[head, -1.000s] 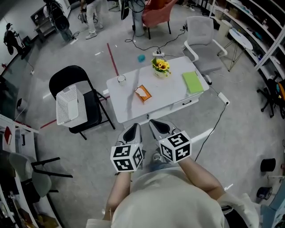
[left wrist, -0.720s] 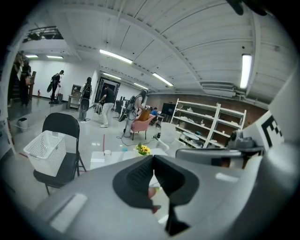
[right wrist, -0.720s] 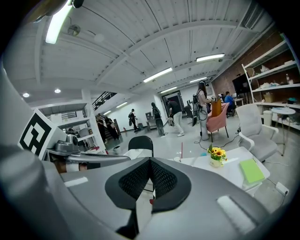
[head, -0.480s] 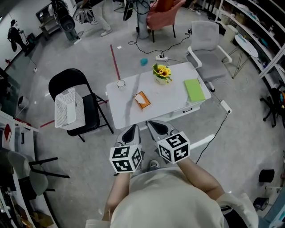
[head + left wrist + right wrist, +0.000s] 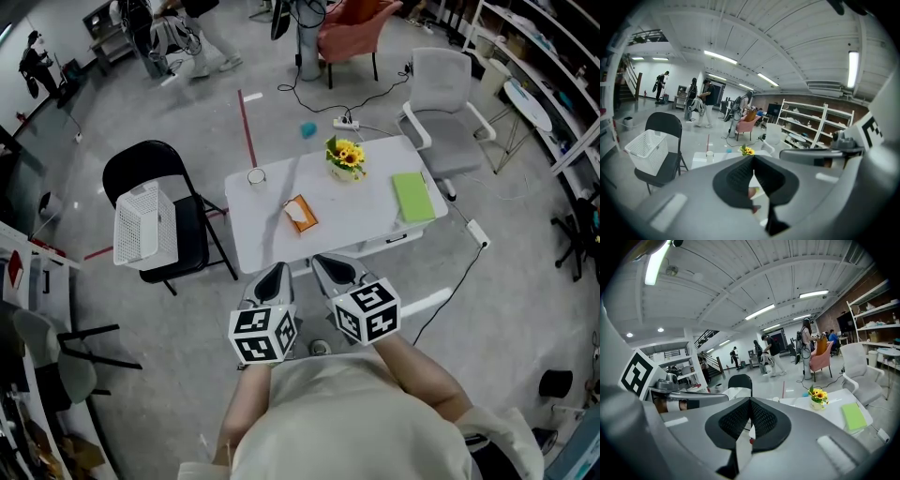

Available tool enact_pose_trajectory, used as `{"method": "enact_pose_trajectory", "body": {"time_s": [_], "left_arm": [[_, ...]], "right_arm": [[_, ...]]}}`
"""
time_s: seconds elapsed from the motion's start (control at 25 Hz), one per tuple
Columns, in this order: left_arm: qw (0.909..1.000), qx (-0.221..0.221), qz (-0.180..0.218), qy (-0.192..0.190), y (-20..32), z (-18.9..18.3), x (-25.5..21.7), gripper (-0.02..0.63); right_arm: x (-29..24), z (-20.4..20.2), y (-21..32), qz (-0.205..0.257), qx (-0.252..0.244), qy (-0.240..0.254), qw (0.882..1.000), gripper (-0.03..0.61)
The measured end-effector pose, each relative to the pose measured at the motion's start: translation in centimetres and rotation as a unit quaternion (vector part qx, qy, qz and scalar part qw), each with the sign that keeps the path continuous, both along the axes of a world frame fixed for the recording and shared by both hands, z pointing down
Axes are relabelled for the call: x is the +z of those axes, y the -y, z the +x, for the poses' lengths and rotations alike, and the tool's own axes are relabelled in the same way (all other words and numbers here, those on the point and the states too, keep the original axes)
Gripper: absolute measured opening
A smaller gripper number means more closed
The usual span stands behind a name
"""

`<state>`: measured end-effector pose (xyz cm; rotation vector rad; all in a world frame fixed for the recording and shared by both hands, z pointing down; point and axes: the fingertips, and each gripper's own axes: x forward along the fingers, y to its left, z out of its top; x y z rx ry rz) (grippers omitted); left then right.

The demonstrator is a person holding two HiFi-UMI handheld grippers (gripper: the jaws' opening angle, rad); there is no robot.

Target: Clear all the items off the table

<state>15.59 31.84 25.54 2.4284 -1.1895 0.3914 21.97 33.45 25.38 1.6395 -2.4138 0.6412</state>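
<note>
Two sets of jaws, closed and empty: left gripper, right gripper. Four items on the table ahead of the jaws: cup, orange box, flowers, green pad.

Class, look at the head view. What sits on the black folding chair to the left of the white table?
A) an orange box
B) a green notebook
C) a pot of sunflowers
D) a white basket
D: the white basket rests on the seat of the black folding chair, seen in both the head view and the left gripper view.
</note>
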Motion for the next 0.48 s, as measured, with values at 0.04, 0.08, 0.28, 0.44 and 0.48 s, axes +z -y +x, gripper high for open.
{"method": "enact_pose_trajectory", "body": {"time_s": [0.04, 0.08, 0.28, 0.44, 0.48], "left_arm": [[1.0, -0.002, -0.002, 0.0, 0.2, -0.1, 0.1, 0.011], [1.0, -0.003, -0.003, 0.0, 0.4, -0.2, 0.1, 0.011], [0.9999, -0.008, -0.008, 0.002, 2.1, -0.9, 0.5, 0.011], [0.9999, -0.005, -0.012, 0.005, 4.0, -1.4, 1.0, 0.011], [0.9999, -0.005, -0.012, 0.006, 4.5, -1.5, 1.0, 0.011]], "right_arm": [[0.1, 0.0, 0.2, -0.001, -0.001, 0.0, 1.0, -0.006], [0.2, -0.1, 0.5, -0.002, -0.001, 0.001, 1.0, -0.006], [0.3, -0.4, 2.1, -0.005, 0.001, 0.003, 1.0, -0.006], [1.0, -0.5, 3.7, -0.014, 0.01, 0.006, 1.0, -0.006], [1.2, -0.5, 4.3, -0.017, 0.013, 0.007, 1.0, -0.006]]}}
